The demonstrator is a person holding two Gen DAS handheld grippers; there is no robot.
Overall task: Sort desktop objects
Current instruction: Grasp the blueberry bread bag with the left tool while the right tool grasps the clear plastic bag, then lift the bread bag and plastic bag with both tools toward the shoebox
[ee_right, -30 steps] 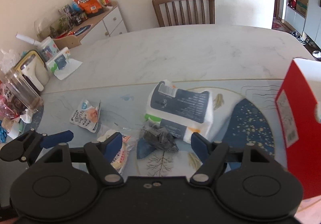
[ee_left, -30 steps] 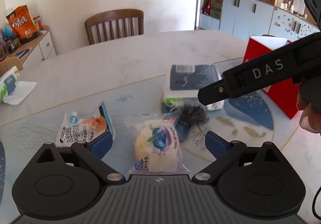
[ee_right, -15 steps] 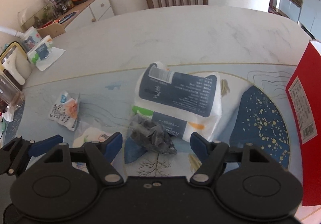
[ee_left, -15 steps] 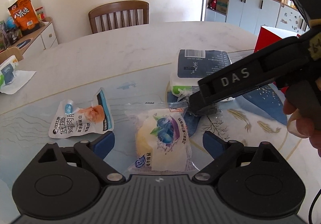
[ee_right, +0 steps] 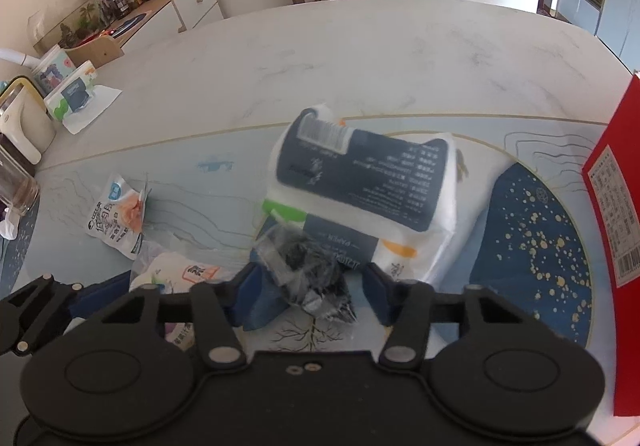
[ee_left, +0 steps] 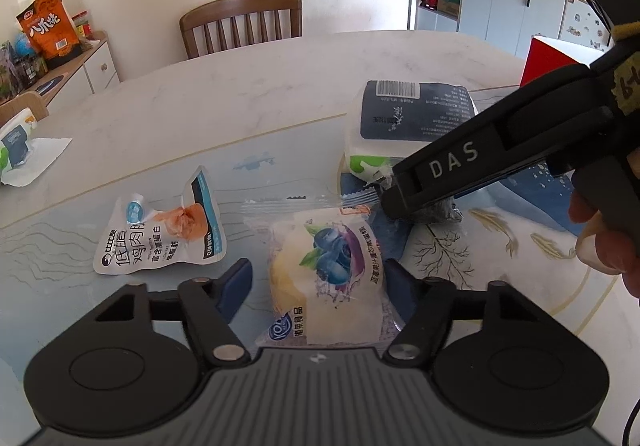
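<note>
We count two snack packets, the blueberry bun packet [ee_left: 328,270] and chicken pouch [ee_left: 160,236], one tissue pack [ee_left: 412,114], one dark bag [ee_right: 308,274]. Our left gripper [ee_left: 320,286] has just been closing round the blueberry bun packet and our right gripper [ee_right: 308,290] round the dark bag, but we cannot tell whether either presses yet.

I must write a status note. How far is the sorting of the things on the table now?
Nothing looks sorted yet: the chicken pouch and tissue pack lie loose on the table. In hand: the left gripper has just been closing around the blueberry bread, the right gripper around the dark crumpled bag; firm contact is unclear. Left: lifting and placing everything.
</note>
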